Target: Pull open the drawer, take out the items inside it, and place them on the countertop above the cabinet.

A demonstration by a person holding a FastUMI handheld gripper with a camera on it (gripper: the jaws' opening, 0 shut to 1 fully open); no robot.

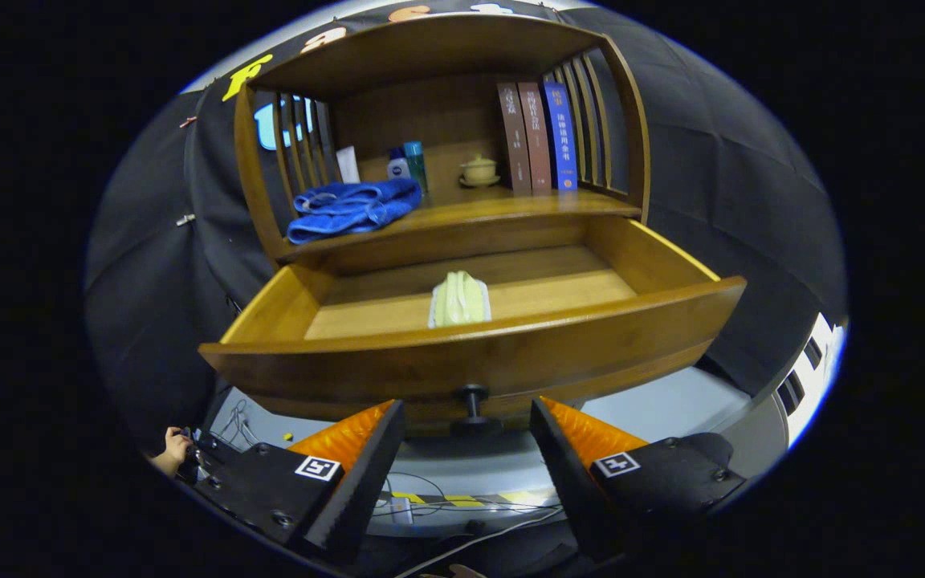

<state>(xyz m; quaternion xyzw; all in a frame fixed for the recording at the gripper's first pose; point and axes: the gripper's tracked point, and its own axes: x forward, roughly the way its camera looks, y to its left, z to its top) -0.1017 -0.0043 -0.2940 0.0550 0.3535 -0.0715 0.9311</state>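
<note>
Wooden cabinet [446, 217] stands against the dark booth wall, its drawer [470, 353] pulled fully open toward the gripper. Far left and low, a hand [167, 451] shows beside cables. On the countertop [511, 210] above the drawer, from left: a crumpled blue towel [352, 209] at the left end, a white carton [348, 164] behind it, a small white-and-blue bottle [397, 165], a teal bottle [416, 166], a lidded ceramic cup [478, 171] on a saucer at centre, and 3 upright books [537, 136] at the right, 2 brown and 1 blue. Inside the drawer, 1 item remains: a pale yellow-green folded cloth pack [460, 299], lying near the front wall, roughly central. The drawer knob [474, 398] projects from the drawer front, just ahead of the gripper [466, 421], in line with the gap between the fingertips. The jaws are released, spread wide, with nothing between them and neither finger touching the knob.
</note>
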